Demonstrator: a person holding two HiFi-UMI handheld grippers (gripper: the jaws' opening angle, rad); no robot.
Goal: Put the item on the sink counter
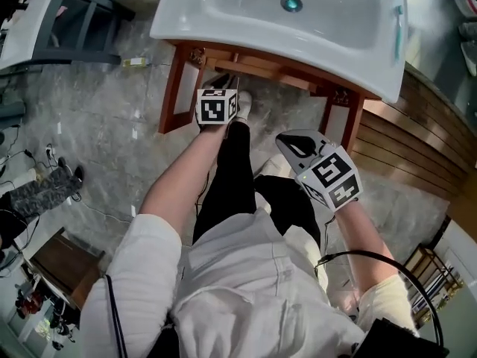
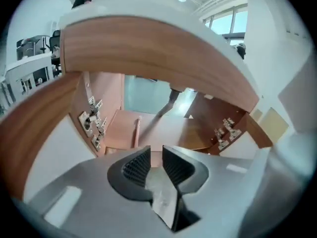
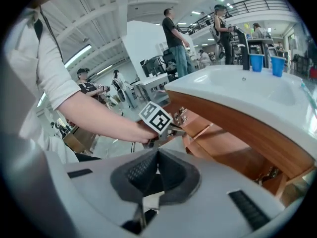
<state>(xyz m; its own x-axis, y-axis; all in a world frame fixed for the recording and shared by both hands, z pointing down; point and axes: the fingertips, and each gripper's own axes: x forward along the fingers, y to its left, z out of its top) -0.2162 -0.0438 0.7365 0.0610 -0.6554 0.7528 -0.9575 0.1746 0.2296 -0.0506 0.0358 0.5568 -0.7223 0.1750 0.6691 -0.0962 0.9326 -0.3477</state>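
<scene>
My left tongs [image 2: 156, 151] stand slightly apart, empty, facing the wooden frame [image 2: 148, 48] under the sink bench [image 1: 194, 13]. Right tongs [image 3: 157, 155] are pinched together, empty. The toothbrush [image 1: 398, 32] lies lengthwise along the bench's right rim.

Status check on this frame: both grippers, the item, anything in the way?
Left gripper open, empty, facing red-brown wooden cabinet under white sink counter. Right gripper shut, empty. Neither holds an item. Sink's front edge ahead, above both.

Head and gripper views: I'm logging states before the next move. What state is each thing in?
Left gripper's dark ribbed tongs: open, nothing between.
Right gripper's dark ribbed tongs: shut, empty.
Brown wooden under-sink cabinet: open.
Two blue plastic cups: upright on the counter.
White ceramic basin: no water.
</scene>
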